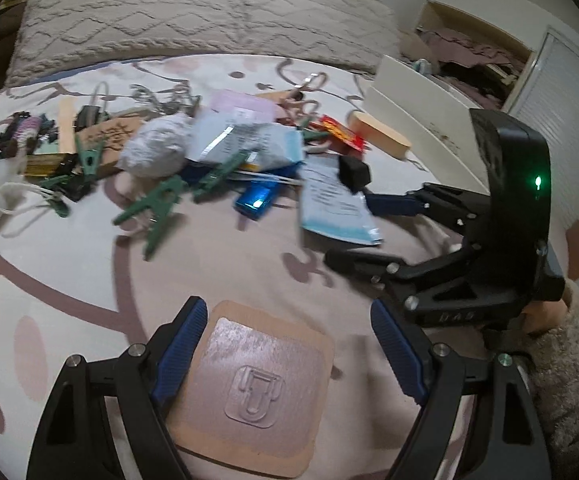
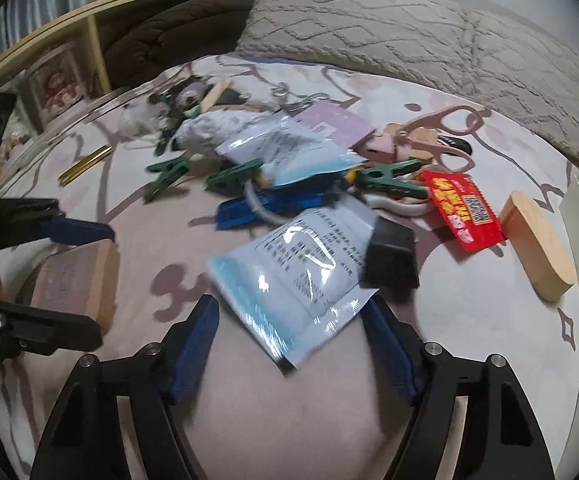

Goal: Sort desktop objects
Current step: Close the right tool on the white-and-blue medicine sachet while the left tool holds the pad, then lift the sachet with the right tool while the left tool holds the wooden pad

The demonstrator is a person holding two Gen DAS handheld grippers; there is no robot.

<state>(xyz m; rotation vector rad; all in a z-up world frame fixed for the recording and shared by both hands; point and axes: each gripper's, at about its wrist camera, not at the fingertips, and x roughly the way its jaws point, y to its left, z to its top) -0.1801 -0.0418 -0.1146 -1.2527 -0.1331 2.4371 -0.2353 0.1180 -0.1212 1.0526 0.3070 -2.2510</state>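
the left gripper (image 1: 285, 364) has a square tan adhesive hook pad (image 1: 249, 388) between its blue fingers; only the left finger seems to touch it, so i cannot tell if it is clamped. the right gripper (image 2: 289, 340) stands apart around a light blue foil packet (image 2: 289, 276), its pads near the packet's edges. behind lies a heap on the patterned cloth (image 2: 469, 300): green clothes pegs (image 2: 165, 176), a red sachet (image 2: 461, 208), a wooden block (image 2: 537, 248), pink scissors (image 2: 445, 128). farthest is a knitted pillow (image 1: 193, 20).

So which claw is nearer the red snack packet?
Right. The right claw sits at the blue-white pouch, short of the red snack packet; the left claw is farther back, around a tan adhesive hook pad.
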